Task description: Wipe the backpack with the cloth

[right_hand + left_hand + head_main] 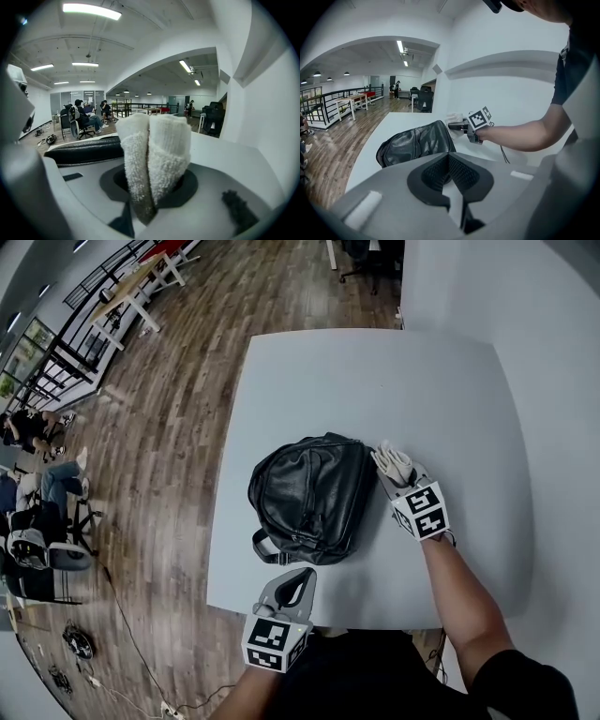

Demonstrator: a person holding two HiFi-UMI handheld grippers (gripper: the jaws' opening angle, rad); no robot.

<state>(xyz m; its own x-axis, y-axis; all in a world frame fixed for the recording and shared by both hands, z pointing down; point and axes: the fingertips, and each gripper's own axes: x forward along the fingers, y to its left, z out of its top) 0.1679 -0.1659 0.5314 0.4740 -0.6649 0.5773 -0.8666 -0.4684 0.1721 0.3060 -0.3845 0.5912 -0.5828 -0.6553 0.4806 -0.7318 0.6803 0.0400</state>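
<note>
A black leather backpack (309,498) lies flat near the middle of the pale grey table (375,381). My right gripper (389,470) sits just off the bag's right edge, shut on a folded white terry cloth (392,463). In the right gripper view the cloth (154,154) stands up between the jaws, and the backpack (84,149) lies low to the left. My left gripper (306,576) hovers at the table's front edge below the bag, jaws together and holding nothing. The left gripper view shows the backpack (415,145) and the cloth (453,117) beyond it.
A white wall (553,381) runs close along the table's right side. Wooden floor (169,427) lies to the left. Seated people and chairs (37,493) are at the far left, and other tables (141,282) stand at the back.
</note>
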